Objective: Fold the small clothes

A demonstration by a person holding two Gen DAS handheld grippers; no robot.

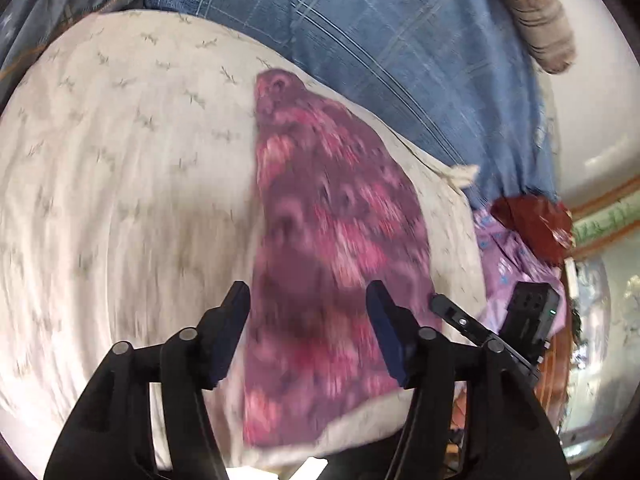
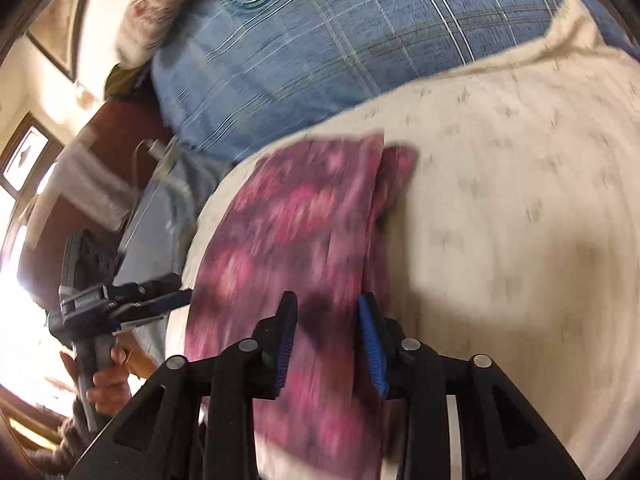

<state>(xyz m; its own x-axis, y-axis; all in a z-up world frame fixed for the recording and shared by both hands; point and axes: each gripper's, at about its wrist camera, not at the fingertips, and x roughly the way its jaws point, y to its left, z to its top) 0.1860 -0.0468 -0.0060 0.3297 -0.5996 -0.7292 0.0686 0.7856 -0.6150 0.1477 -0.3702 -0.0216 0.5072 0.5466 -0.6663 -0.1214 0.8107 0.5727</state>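
Note:
A small pink and purple patterned garment (image 1: 324,240) lies folded lengthwise on a cream cloth (image 1: 120,180). It also shows in the right wrist view (image 2: 304,240), with one layer folded over another along its right side. My left gripper (image 1: 308,308) is open and empty, hovering above the garment's near part. My right gripper (image 2: 328,320) is open and empty above the garment's near end. The right gripper also shows at the right of the left wrist view (image 1: 492,328), and the left gripper at the left of the right wrist view (image 2: 120,300). Both views are motion-blurred.
A blue plaid blanket (image 1: 400,60) lies beyond the cream cloth. A lilac printed cloth (image 1: 512,264) and a dark red item (image 1: 532,220) lie at the right edge. A striped roll (image 1: 536,12) lies at the far right. Dark wooden furniture (image 2: 92,140) stands at the left.

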